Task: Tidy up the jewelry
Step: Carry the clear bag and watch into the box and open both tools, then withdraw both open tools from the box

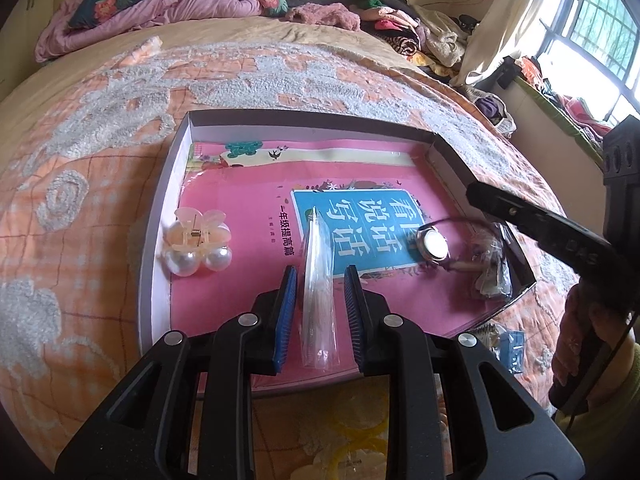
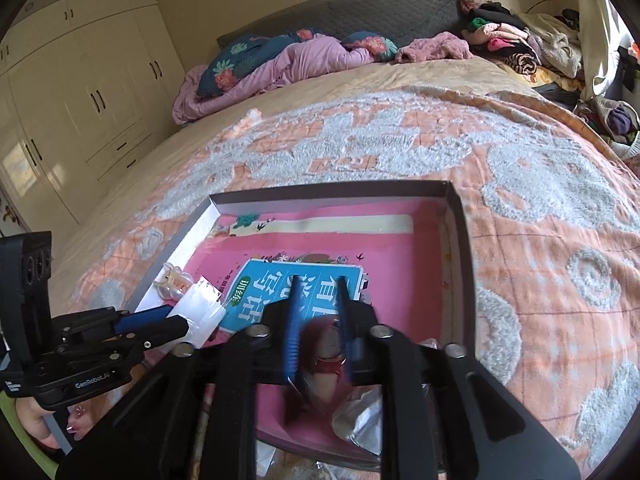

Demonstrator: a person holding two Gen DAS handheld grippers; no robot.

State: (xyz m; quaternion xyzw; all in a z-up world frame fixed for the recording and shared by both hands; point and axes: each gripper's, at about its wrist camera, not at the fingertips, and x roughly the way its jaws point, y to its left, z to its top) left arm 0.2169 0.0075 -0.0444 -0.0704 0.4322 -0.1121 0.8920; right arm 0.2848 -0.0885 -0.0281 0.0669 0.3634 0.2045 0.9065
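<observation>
A shallow cardboard box (image 1: 168, 184) lies on the bed with a pink book (image 1: 248, 204) as its floor. In the left wrist view my left gripper (image 1: 320, 276) has its jaws apart around a clear plastic bag (image 1: 319, 280) that stands on edge between the pads, not clearly pinched. A pearl hair claw (image 1: 198, 246) lies at the box's left. A watch (image 1: 433, 245) lies at the right under my right gripper's finger (image 1: 532, 220). In the right wrist view my right gripper (image 2: 318, 280) is blurred, jaws apart above the watch (image 2: 328, 348).
Crumpled clear bags with small jewelry (image 1: 490, 268) fill the box's right corner. A blue item in a bag (image 1: 510, 344) lies outside the box. Bedding and pillows (image 2: 280, 60) sit at the bed's head, clothes (image 1: 400, 24) pile at the far right.
</observation>
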